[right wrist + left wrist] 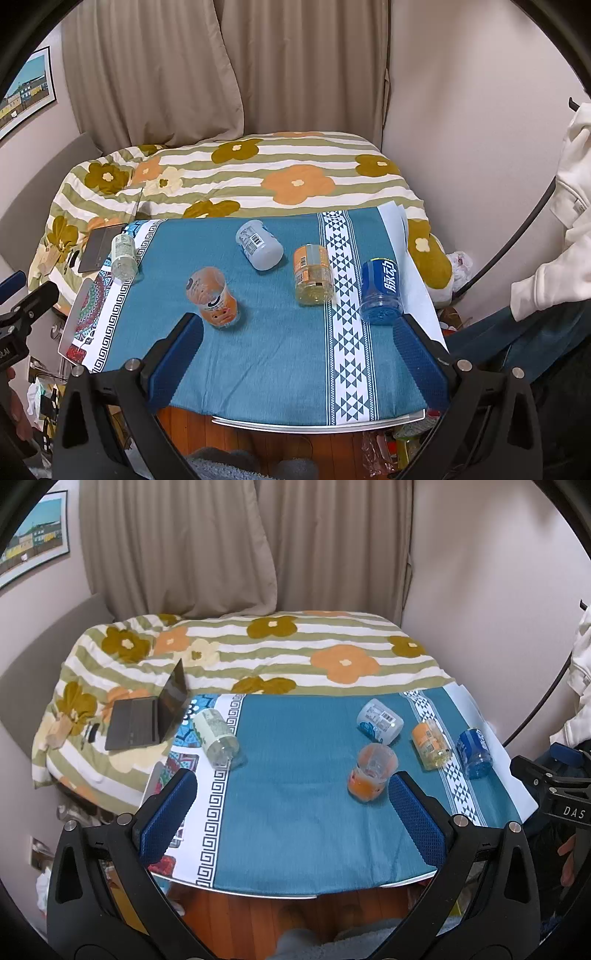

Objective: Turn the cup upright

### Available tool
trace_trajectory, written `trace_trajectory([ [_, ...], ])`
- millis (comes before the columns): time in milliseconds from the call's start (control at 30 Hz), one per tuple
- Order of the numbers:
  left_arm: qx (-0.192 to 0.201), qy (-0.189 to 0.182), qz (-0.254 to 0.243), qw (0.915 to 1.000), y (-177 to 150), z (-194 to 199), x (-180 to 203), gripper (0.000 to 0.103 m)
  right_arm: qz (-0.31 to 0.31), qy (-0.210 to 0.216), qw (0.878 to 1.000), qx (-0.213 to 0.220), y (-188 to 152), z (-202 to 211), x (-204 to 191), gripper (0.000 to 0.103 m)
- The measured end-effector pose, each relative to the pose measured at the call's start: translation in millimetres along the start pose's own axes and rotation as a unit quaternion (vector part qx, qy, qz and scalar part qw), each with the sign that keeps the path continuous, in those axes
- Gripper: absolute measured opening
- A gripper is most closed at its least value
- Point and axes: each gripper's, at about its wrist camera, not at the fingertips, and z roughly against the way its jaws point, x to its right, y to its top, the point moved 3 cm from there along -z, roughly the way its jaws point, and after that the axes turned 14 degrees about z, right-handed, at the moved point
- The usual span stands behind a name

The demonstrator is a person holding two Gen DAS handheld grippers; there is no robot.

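Several plastic cups lie on the blue cloth of the table. An orange-printed clear cup stands with its mouth up; it also shows in the right wrist view. A white-blue cup, an orange-yellow cup, a blue cup and a pale green cup lie on their sides. My left gripper is open and empty, just short of the orange-printed cup. My right gripper is open and empty, near the blue cup.
A bed with a flowered striped duvet lies behind the table, with an open laptop on it. Curtains hang behind. Wooden floor and clutter lie below the near table edge. A white garment hangs at the right.
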Motion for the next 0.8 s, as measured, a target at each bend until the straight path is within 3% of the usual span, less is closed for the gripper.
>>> trace_trajectory([
  [800, 0.001, 0.001, -0.001, 1.0, 2.1, -1.1, -0.2, 0.103, 0.002, 0.0, 1.0, -0.002, 0.3, -4.0, 1.0, 0.103],
])
